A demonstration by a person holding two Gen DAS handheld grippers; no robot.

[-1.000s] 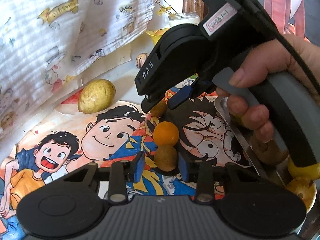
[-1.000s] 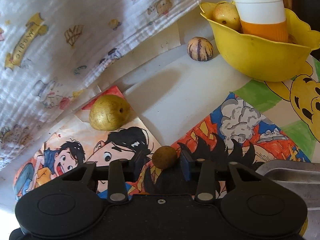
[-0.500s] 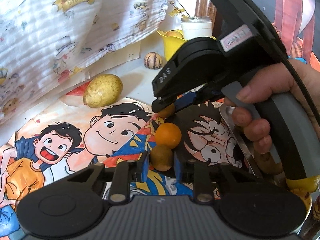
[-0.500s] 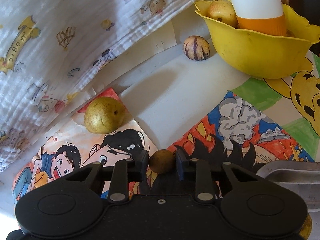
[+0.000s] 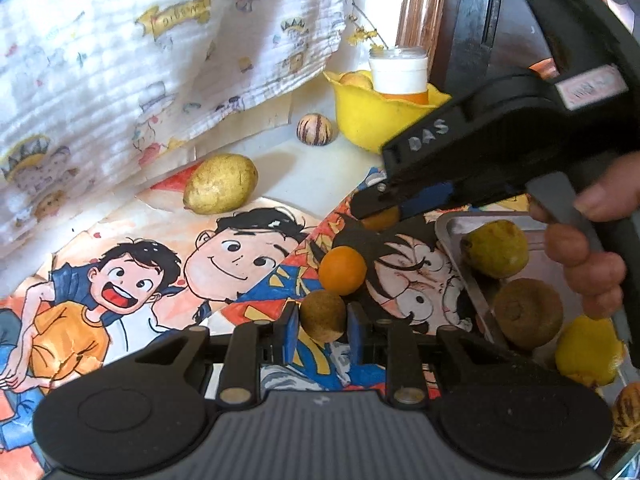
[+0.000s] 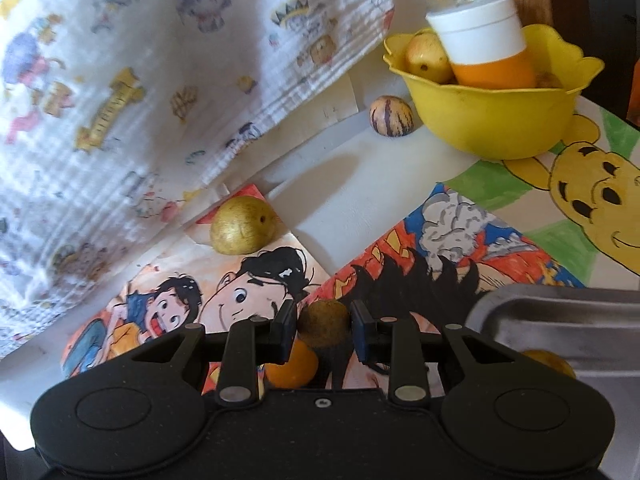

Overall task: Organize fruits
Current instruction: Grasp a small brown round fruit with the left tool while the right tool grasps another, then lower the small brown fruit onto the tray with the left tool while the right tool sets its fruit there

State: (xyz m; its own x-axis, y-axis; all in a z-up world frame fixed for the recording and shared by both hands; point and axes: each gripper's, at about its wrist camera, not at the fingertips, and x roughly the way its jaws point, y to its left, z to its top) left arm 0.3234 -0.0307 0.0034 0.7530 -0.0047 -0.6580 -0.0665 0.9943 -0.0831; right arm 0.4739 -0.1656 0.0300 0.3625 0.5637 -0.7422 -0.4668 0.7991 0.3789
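My left gripper (image 5: pixel 322 322) is shut on a small brown round fruit (image 5: pixel 322 315), lifted above the cartoon mat. My right gripper (image 6: pixel 323 326) is shut on another small brown fruit (image 6: pixel 324 322); it also shows in the left wrist view (image 5: pixel 382 216), held above the mat by a hand. An orange (image 5: pixel 342 271) lies on the mat between them, also seen under the right gripper (image 6: pixel 291 366). A metal tray (image 5: pixel 456 240) at the right holds a green-yellow fruit (image 5: pixel 495 249), a brown kiwi (image 5: pixel 527 313) and a yellow fruit (image 5: pixel 586 350).
A yellow-brown pear-like fruit (image 5: pixel 220 183) lies at the mat's far edge, and a striped round fruit (image 5: pixel 314 129) sits beside a yellow bowl (image 5: pixel 362 120) holding a fruit and a white-capped jar (image 5: pixel 398 74). A printed cloth (image 5: pixel 140 52) hangs at the left.
Both grippers closed on their brown fruits and lifted them off the mat. The right gripper rose and moved toward the tray side.
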